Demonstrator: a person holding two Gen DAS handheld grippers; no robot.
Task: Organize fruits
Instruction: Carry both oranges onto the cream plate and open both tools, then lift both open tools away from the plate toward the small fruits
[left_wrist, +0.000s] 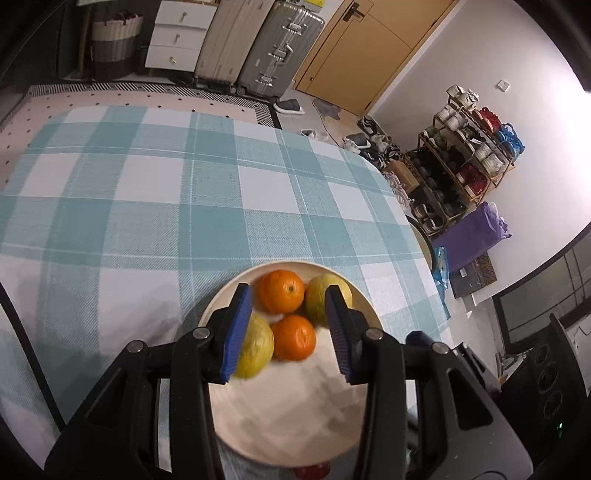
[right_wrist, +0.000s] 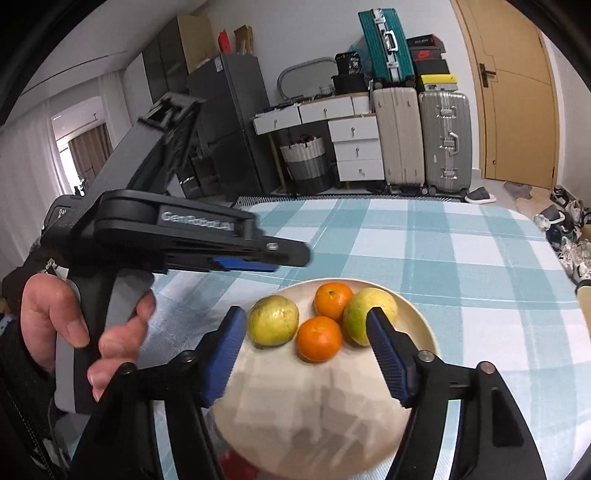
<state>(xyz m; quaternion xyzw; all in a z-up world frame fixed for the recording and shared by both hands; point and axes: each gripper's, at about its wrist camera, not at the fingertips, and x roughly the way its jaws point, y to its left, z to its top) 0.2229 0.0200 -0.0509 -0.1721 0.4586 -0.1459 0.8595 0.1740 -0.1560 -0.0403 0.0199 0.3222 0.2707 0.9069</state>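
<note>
A cream plate (right_wrist: 424, 332) sits on the worktop (right_wrist: 461, 266), which is covered in a teal-and-white checked cloth. On the plate lie four fruits, grouped at its far half: two oranges and two yellow-green citrus. In the right wrist view the far orange (right_wrist: 333, 300) is at 12 o'clock of the group, the near orange (right_wrist: 319, 338) at 6 o'clock, one yellow-green fruit (right_wrist: 273, 320) at 9 o'clock and the other yellow-green fruit (right_wrist: 364, 314) at 3 o'clock.

The right gripper (right_wrist: 306, 326) hovers over the plate with its fingers (right_wrist: 223, 358) spread wide apart and nothing pressed between them; the fruits show in the gap beyond.

Only this view shows the left gripper (right_wrist: 273, 258) from the side, at 10 o'clock above the plate's edge, held by a hand (right_wrist: 79, 328). Its blue pads look close together, with nothing held.

The left wrist view shows instead a shoe rack (left_wrist: 465, 162) by the wall at 2 o'clock, and something red (left_wrist: 312, 470) just past the plate's near rim at 6 o'clock, too cut off to identify. There the left fingers stand apart over the fruits, empty.
</note>
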